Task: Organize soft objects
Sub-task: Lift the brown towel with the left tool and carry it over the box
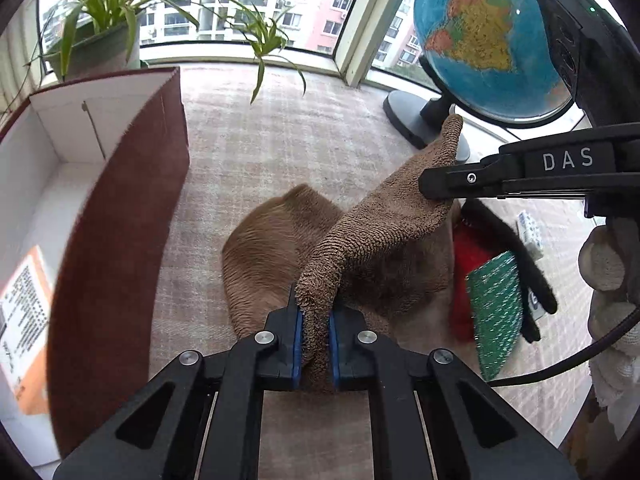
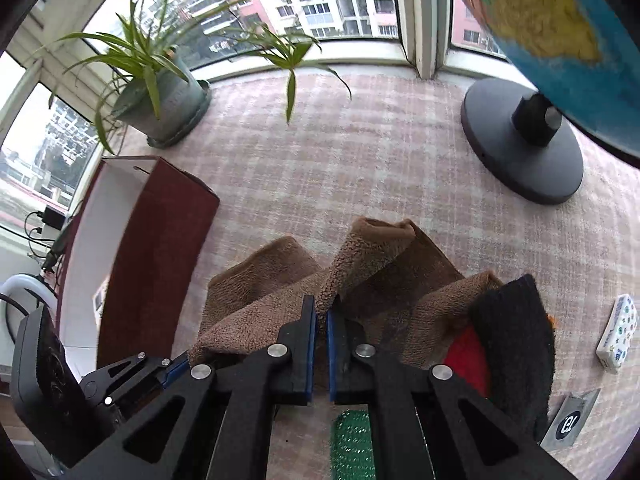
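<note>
A brown terry towel [image 1: 376,228] is lifted off the plaid cloth between both grippers; its lower part drapes on the surface [image 1: 264,252]. My left gripper [image 1: 315,320] is shut on one corner of it. My right gripper [image 2: 321,312] is shut on another edge of the towel [image 2: 400,280], and shows from the side in the left wrist view [image 1: 436,188]. A red cloth [image 1: 464,280], a black cloth [image 1: 520,260] and a green sparkly cloth [image 1: 498,312] lie to the right of the towel. An open dark red box [image 1: 120,240] with a white inside stands at the left.
A globe [image 1: 484,40] on a grey base [image 2: 520,152] stands at the back right. A potted plant [image 2: 160,92] stands at the back left by the window. A small patterned packet [image 2: 616,332] and a grey card [image 2: 570,420] lie at the right.
</note>
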